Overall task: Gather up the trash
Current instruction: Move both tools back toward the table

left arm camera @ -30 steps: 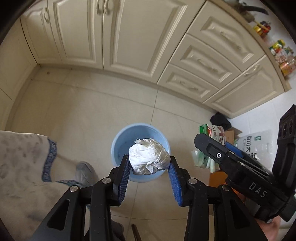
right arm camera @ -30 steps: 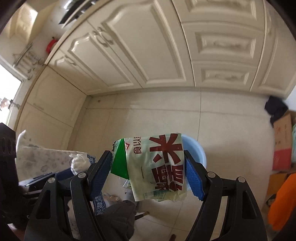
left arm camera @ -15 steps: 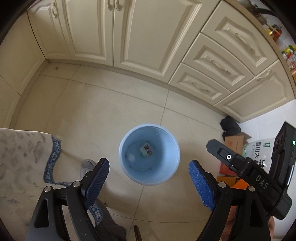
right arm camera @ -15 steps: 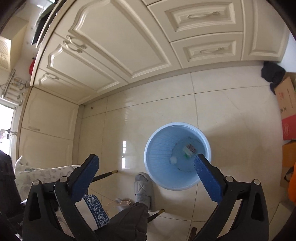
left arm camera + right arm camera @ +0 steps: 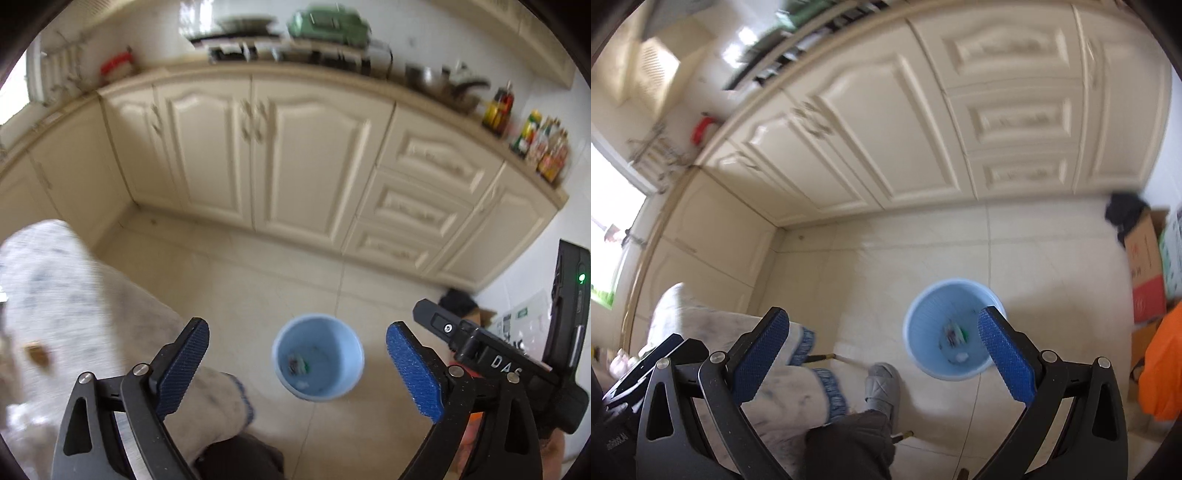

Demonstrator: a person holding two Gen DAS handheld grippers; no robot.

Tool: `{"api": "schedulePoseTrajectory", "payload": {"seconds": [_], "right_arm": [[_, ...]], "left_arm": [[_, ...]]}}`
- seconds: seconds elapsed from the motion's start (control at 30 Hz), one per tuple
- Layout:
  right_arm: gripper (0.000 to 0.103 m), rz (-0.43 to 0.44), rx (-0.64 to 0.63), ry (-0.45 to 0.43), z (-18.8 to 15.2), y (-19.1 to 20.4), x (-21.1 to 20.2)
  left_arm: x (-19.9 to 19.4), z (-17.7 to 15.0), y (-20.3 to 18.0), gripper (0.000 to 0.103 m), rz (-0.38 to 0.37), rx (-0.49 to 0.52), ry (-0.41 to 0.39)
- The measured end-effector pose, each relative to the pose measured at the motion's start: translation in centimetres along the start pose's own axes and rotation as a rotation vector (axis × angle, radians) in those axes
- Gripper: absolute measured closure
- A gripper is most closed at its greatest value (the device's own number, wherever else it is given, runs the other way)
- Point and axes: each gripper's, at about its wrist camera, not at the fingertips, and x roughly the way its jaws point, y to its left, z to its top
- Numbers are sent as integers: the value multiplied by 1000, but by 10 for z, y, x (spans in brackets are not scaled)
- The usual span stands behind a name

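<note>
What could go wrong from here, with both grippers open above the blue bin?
1. The left gripper and right gripper, jaws just opened and empty, are close together; the right one's body fills the left view's lower right, so they could knock together.
2. The blue bin stands right by the person's slipper; a step could tip it and spill the trash inside.

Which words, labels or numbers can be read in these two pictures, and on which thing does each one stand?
"DAS": white letters on the black body of the right gripper, seen from the left wrist view; a further letter may be hidden.
Cardboard box: red printing, too blurred to read.
White bag by the wall: green mark and dark print, too blurred.
Wrapper in the blue bin: print too small.
Bottles on the counter: labels blurred.
</note>
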Motion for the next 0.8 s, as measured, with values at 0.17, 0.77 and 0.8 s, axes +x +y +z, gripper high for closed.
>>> {"api": "schedulePoseTrajectory", "payload": {"seconds": [0.17, 0.77, 0.8], "right_arm": [[0, 76, -117, -70, -12, 73, -47], [0, 290, -630, -177, -119, 316, -134], [0, 293, -651, -175, -124, 321, -134]], "left_arm": [[-96, -33, 41, 1, 68, -42, -158], [-329, -242, 142, 1, 341, -224, -413], [-332, -248, 145, 1, 346, -230, -413]]}}
